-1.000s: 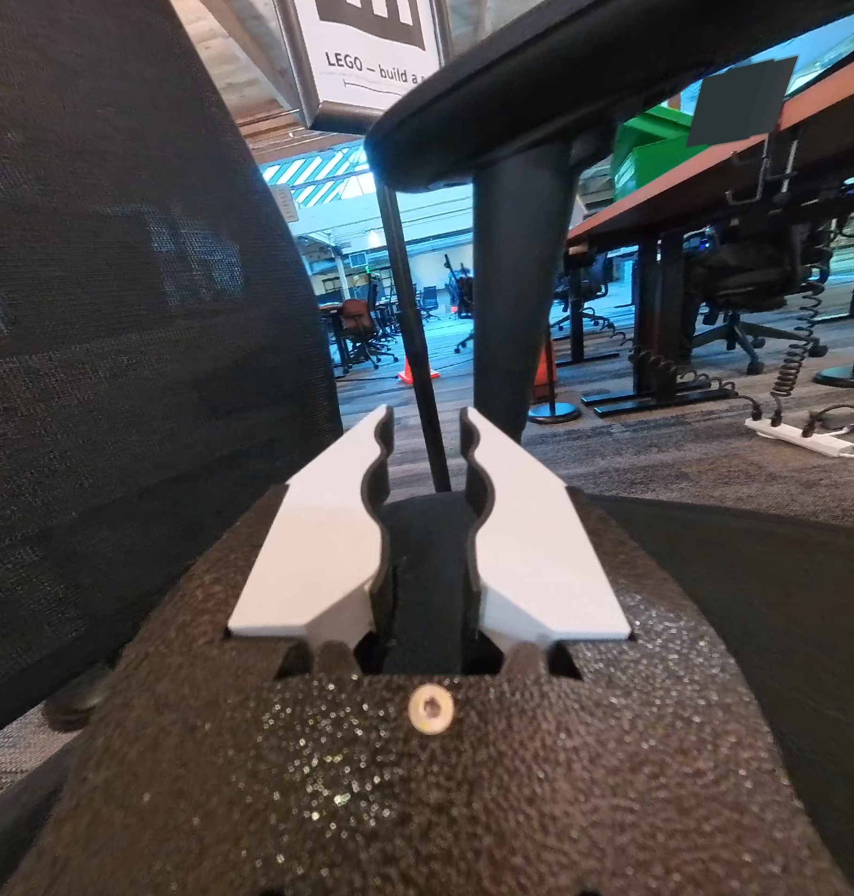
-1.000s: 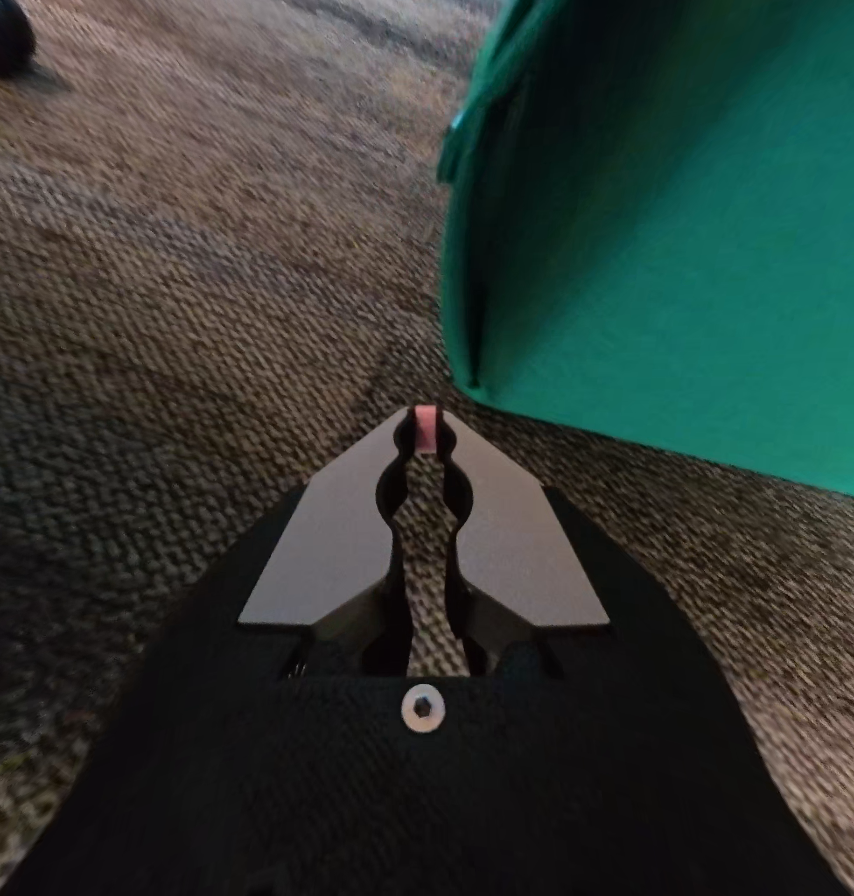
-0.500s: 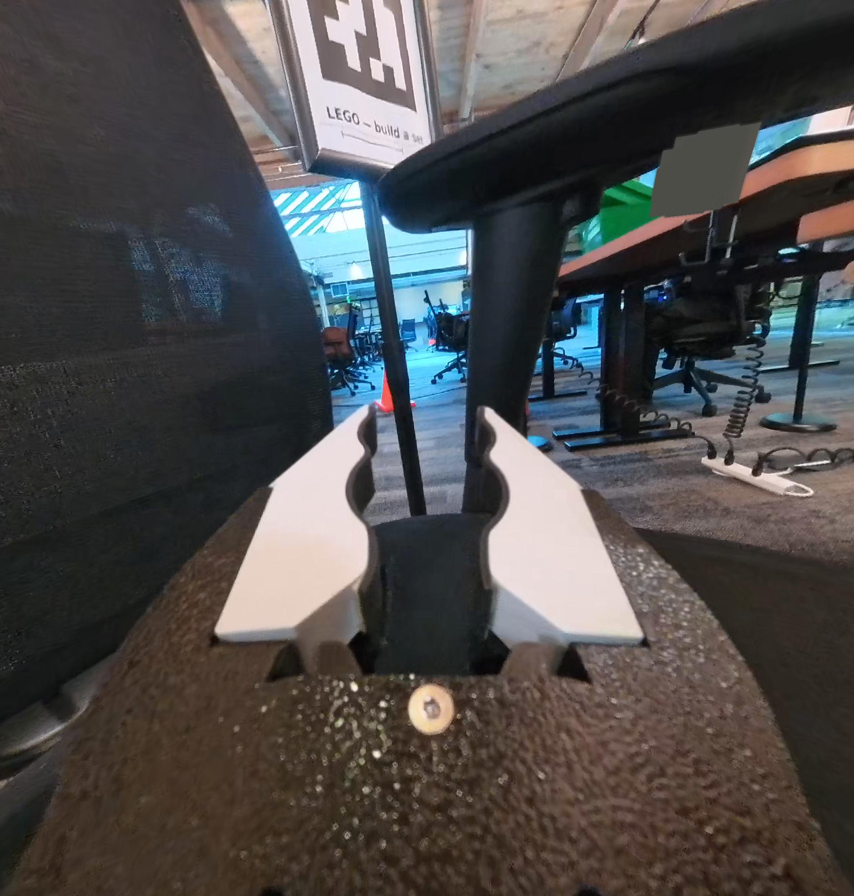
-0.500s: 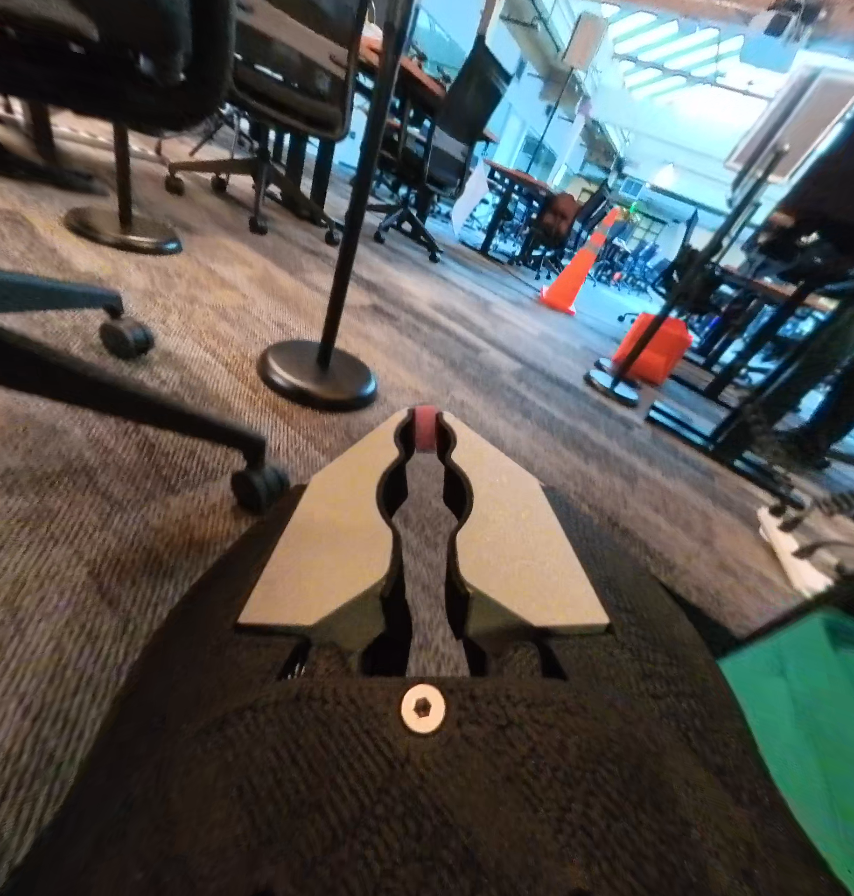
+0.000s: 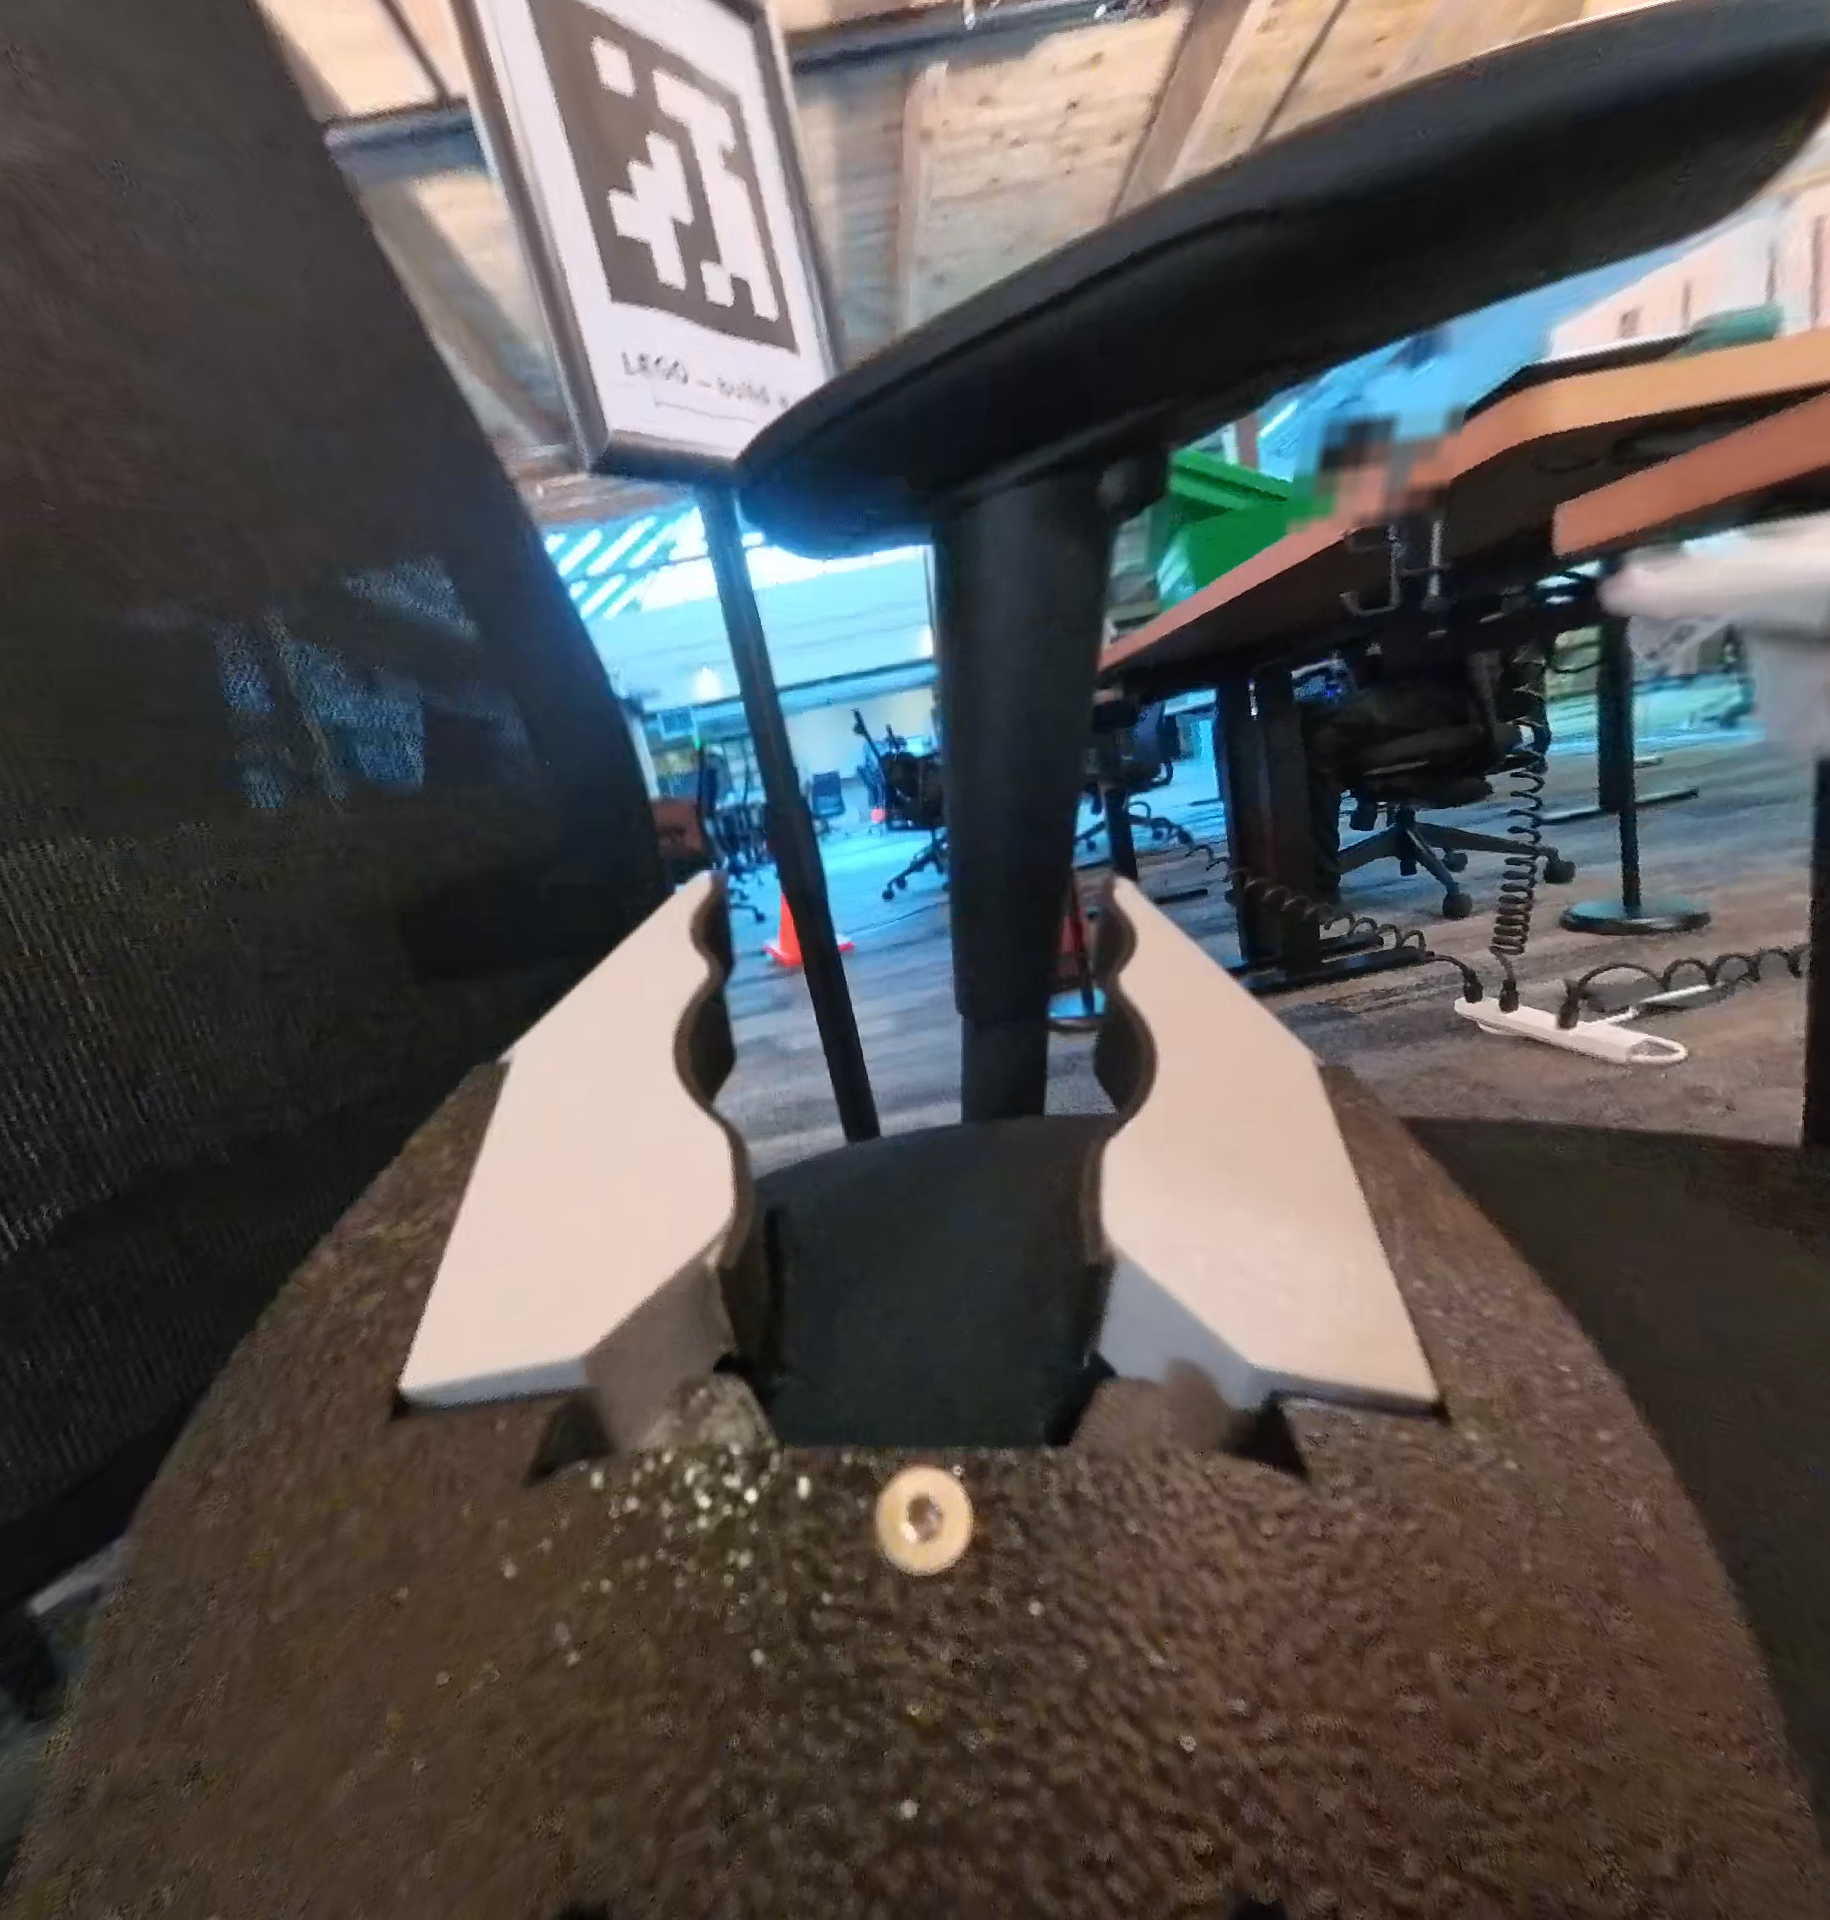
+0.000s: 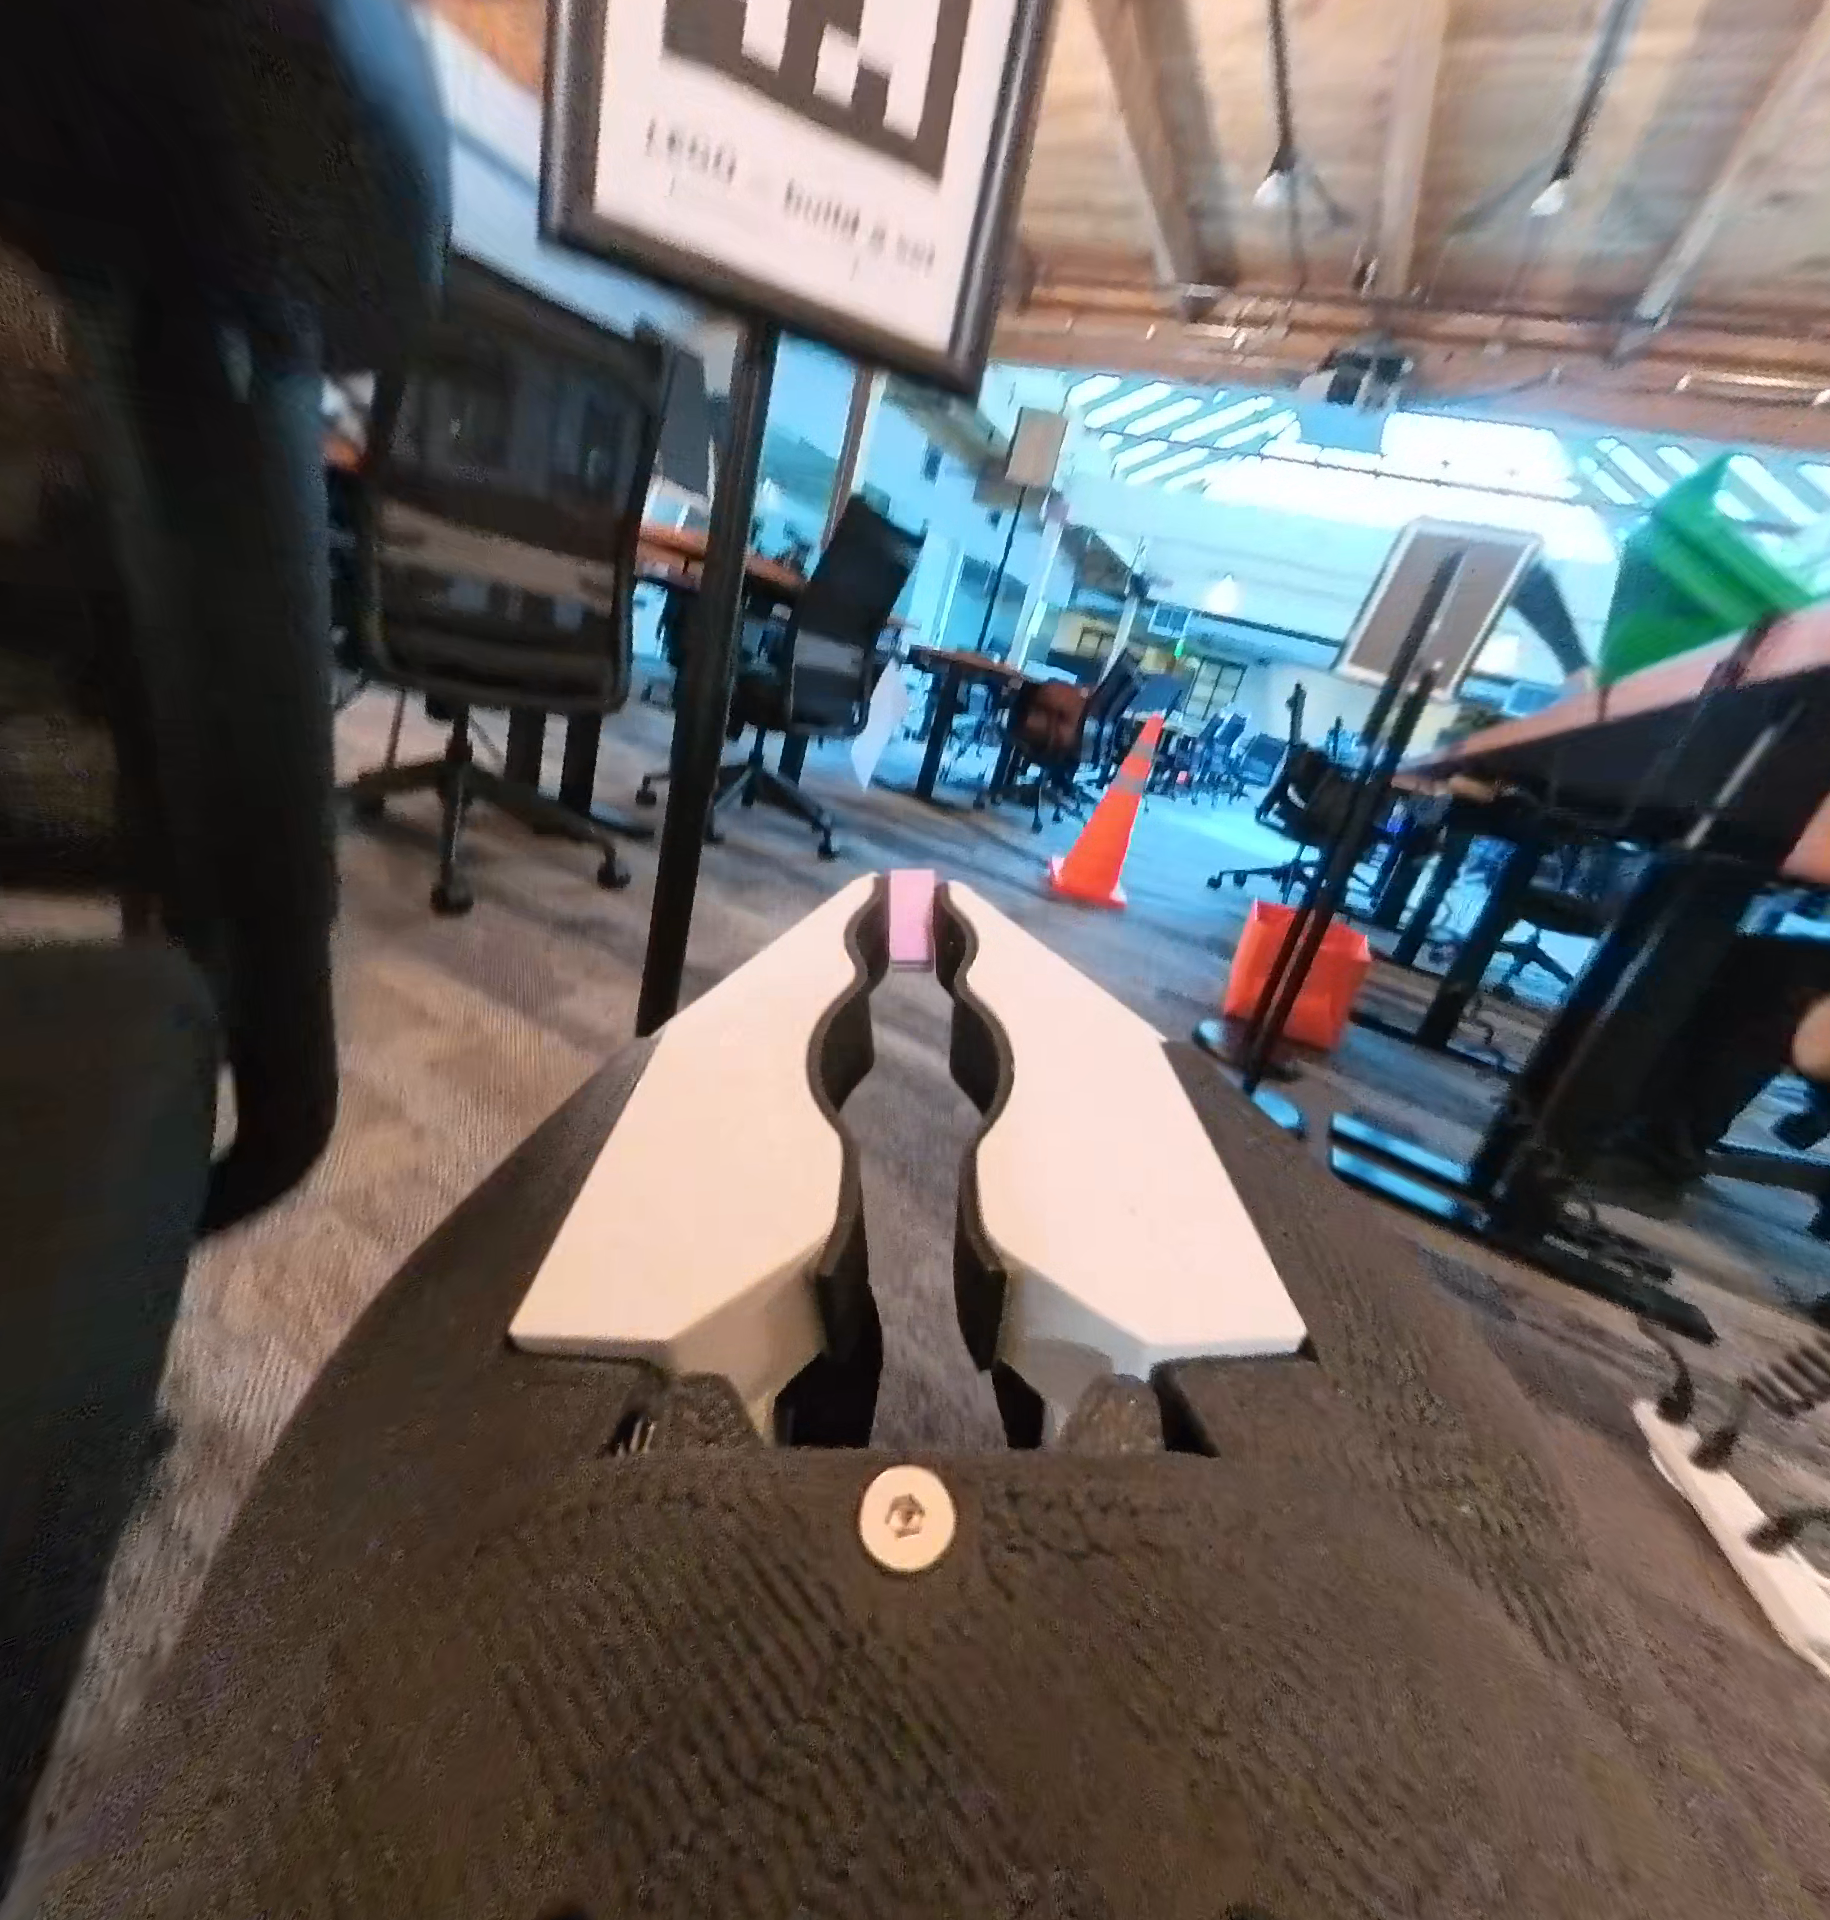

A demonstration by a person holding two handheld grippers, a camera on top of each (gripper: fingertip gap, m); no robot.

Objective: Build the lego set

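Observation:
My right gripper is shut on a small pink lego piece, pinched at the fingertips and held above the carpet, pointing across the office. My left gripper is open and empty, low over a black chair seat, pointing at the chair's armrest post. No lego set or other bricks show in either view.
A framed sign on a black pole stands ahead, also in the right wrist view. A mesh chair back fills the left. Wooden desks, office chairs, an orange cone, an orange box, a green bin and a white power strip surround. Tip to tip, the grippers are about 30 cm apart.
The right gripper tilted up from the carpet beside a green surface to face the room, still holding the pink piece. The left gripper opened wider and tilted up slightly.

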